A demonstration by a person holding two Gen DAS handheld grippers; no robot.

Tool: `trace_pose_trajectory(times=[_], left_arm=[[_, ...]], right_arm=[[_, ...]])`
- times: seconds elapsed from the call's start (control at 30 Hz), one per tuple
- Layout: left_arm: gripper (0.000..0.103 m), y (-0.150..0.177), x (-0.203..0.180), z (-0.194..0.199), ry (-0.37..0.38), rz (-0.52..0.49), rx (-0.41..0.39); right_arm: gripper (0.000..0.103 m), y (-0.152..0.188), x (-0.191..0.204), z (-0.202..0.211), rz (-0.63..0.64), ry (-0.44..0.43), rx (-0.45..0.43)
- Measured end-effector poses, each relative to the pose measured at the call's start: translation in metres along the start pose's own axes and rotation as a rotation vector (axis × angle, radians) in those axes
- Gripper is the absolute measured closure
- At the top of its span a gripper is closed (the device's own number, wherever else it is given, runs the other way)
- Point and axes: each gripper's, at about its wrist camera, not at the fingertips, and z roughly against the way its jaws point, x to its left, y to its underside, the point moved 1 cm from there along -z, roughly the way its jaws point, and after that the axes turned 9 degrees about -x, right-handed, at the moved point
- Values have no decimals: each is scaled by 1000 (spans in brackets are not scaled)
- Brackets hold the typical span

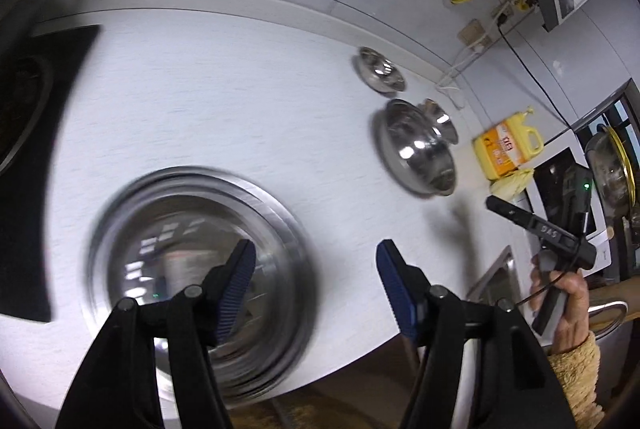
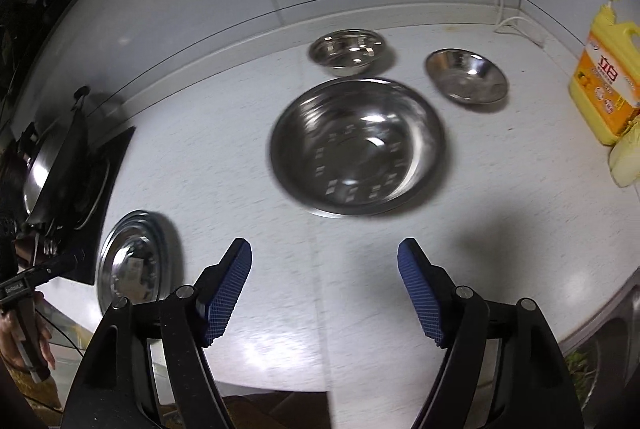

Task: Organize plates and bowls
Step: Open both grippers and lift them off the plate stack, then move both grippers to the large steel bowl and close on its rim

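Tongs first: we're holding the left gripper (image 1: 316, 269) with its blue pads spread wide apart, nothing between them, hanging over the white counter (image 1: 224, 109). Right under its left finger we're seeing the stack of steel plates (image 1: 192, 273), blurry, sitting near the counter's front edge. Further out and to the right of those tongs we're looking at the big steel bowl (image 1: 416, 149), then the small bowl (image 1: 380, 69) beyond it near the wall. Way off right, the right gripper (image 1: 540, 229) is showing in the person's hand.

Same deal on the other side: we're keeping the right gripper (image 2: 324, 285) spread open and gripping nothing, over bare counter. Straight ahead of its fingers the big bowl (image 2: 356, 149) is sitting upright. Past that, the small bowl (image 2: 348, 51) is just beyond it, and a shallow flared bowl (image 2: 466, 75) is off ahead-right, apart from both. The plates (image 2: 136, 261) are lying off to the left of these tongs, beside the black stove (image 2: 96, 197). Far right, a yellow detergent jug (image 2: 608, 77) is standing.
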Motion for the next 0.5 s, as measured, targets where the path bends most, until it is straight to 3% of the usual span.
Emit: trace_pose_trajectory(times=[0.27,0.5], left_arm=[[42,-32,-70,-94,10,28,37],[42,-69,-91,-175,-75,46,54]], right_arm=[[32,-26,-53,-26,11,3,47],[32,-53,-85,-64,52,-36,105]])
